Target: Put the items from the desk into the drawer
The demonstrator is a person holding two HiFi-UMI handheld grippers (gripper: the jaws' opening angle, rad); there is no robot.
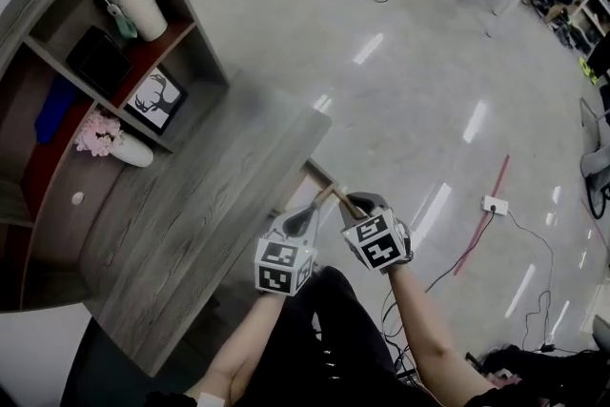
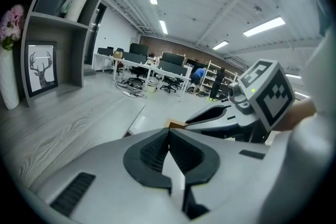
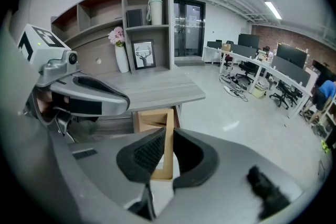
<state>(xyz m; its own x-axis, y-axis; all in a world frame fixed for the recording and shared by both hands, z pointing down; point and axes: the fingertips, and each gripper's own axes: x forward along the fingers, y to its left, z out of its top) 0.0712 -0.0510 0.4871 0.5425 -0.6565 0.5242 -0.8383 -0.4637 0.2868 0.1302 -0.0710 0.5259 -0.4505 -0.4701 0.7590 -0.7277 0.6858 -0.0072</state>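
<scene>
A light wooden drawer (image 1: 322, 178) stands pulled out under the right end of the grey desk (image 1: 191, 205). My right gripper (image 1: 335, 196) is shut on the drawer's thin front board (image 3: 169, 118), which runs up between its pads (image 3: 152, 147). Just left of it, my left gripper (image 1: 303, 222) is shut with nothing between its ribbed pads (image 2: 157, 149). In the left gripper view the right gripper (image 2: 194, 120) reaches in from the right over the drawer's corner (image 2: 176, 124). The drawer's inside is hidden.
A shelf unit at the desk's back holds a pale lidded cup (image 1: 133, 0), a deer picture (image 1: 155, 98), a white vase with pink flowers (image 1: 110, 140), a black box (image 1: 95, 60) and something blue (image 1: 52, 110). Cables and a power strip (image 1: 495, 204) lie on the floor.
</scene>
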